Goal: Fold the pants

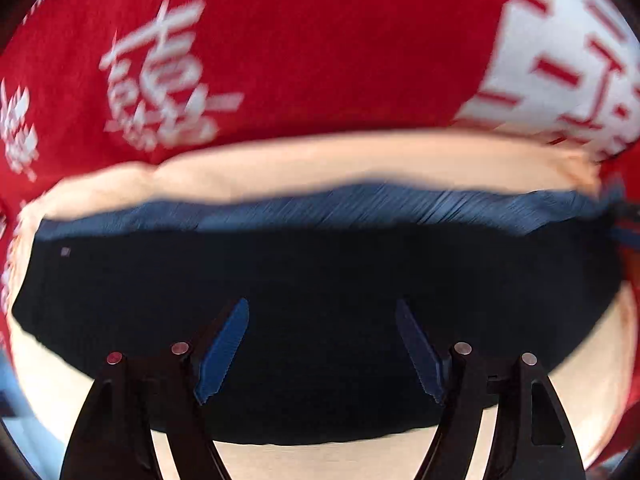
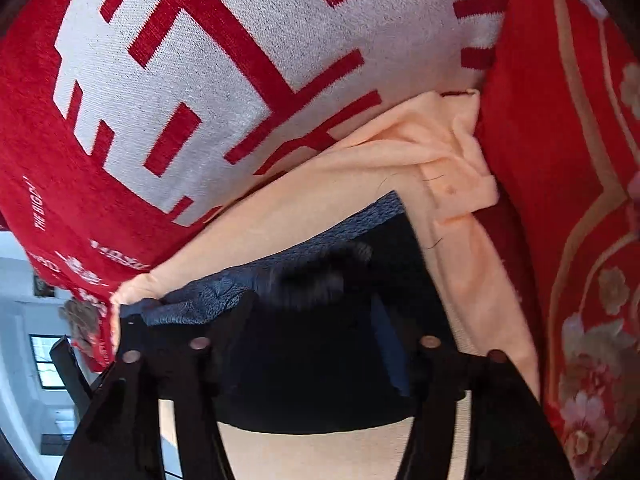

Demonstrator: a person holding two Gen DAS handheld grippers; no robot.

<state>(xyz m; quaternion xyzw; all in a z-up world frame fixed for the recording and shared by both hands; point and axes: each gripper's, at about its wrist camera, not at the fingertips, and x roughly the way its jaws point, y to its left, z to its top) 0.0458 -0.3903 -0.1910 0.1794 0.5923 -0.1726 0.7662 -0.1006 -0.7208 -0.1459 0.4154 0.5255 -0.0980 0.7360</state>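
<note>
The pants (image 1: 320,340) are seen as a dark navy bundle across the lower middle of the left wrist view, with a lighter blue ribbed band (image 1: 360,204) along their upper edge. They lie on a peach cloth (image 1: 320,160), with a red and white blanket (image 1: 300,48) filling the top of the frame.

The left gripper (image 1: 322,350) is held spread wide, its blue fingers (image 1: 222,356) standing apart over the dark fabric with nothing pinched between them.

In the right wrist view the pants (image 2: 320,360) fill the lower middle, and the right gripper (image 2: 316,360) is lost against them. Whether it is spread or pinching cannot be told, since the fingertips are hidden in dark fabric and blur.

The risks are judged as follows:

- With nothing gripped on the left, the fold could spring open or slump if the bundle is moved from one side only.
- The peach cloth lies just under the pants' edges, so it could be caught along with them at the next pinch and dragged.
- Only the top layer might be taken, leaving the layers below behind and skewing the fold.
- The left view is smeared by motion, so a fast approach could miss the band's edge.
</note>
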